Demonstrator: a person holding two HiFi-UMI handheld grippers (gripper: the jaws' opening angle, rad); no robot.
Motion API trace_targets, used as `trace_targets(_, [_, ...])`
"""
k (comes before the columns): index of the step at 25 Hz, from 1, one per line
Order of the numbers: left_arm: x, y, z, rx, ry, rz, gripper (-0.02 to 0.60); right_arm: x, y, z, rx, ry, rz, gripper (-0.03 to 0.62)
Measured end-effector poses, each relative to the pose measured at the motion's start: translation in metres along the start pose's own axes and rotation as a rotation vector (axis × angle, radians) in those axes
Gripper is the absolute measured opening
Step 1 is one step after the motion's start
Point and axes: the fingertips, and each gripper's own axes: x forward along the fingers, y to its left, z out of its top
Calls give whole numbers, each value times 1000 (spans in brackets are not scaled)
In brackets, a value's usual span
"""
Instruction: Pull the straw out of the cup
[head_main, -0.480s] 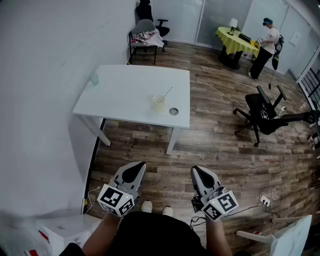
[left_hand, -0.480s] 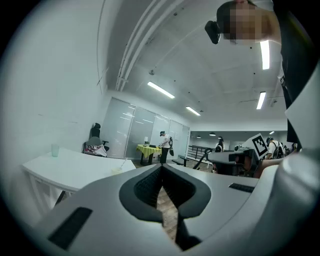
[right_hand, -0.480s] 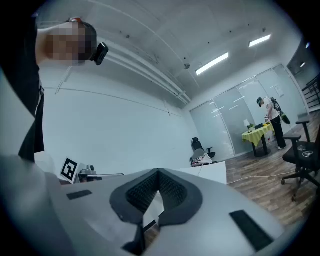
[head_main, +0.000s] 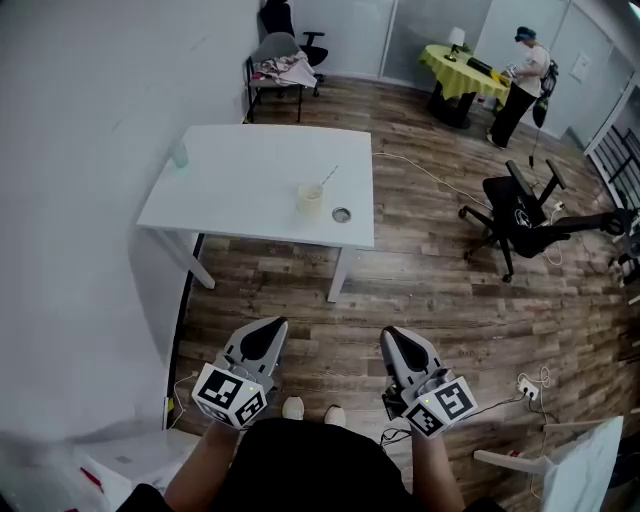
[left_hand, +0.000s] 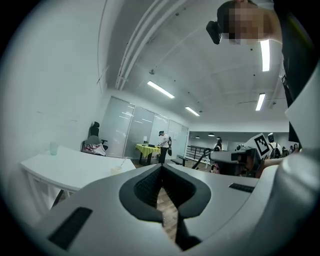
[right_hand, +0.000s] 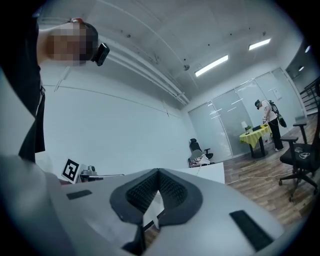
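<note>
Standing well back from the desk, the person holds left tool and right tool closed and empty, since the straw, apparently leaning in the cup, lies out of reach.

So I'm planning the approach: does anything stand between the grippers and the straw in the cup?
Nothing visible does. Only bare floor lies between the left gripper, the right gripper and the table. The cup with its straw stands near the table's front edge; a small flat disc lies off to its right.
</note>
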Motion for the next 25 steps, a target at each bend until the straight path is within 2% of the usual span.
trace_targets(9, [-7, 13, 2, -5, -10, -20, 14, 5, 9, 2, 28, -29, -8, 21])
trace_targets(25, [-34, 49, -2, -9, -12, -51, 14, 30, 48, -14, 13, -13, -26, 21])
